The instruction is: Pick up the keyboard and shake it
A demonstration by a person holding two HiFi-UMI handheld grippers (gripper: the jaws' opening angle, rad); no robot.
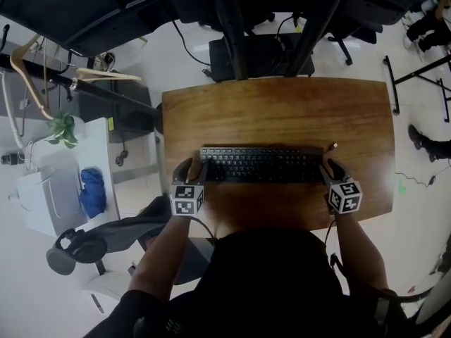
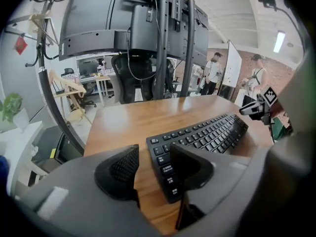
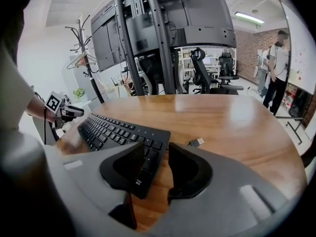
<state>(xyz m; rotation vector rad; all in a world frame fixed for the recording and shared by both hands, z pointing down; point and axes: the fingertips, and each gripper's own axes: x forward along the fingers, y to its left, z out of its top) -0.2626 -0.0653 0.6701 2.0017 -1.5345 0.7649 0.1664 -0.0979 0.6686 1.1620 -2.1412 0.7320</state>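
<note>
Between the parted jaws of your left gripper [image 2: 154,166] and right gripper [image 3: 157,168] lie the keyboard [image 1: 262,165] ends; pinch shallowly and shaking could fling it loose.

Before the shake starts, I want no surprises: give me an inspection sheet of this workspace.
Surface: wooden desk, glossy, no marks seen.
Job's things: keyboard flat on the desk near its front edge, not yet lifted.
Clutter: nothing seen on the desk.
Tools: left tool open, keyboard's left end between its jaws; right tool open, keyboard's right end between its jaws.
Cables: USB plug lying loose beyond the keyboard's right end.
Surroundings: monitor stand behind the desk, coat rack to the left, people standing far off.
</note>
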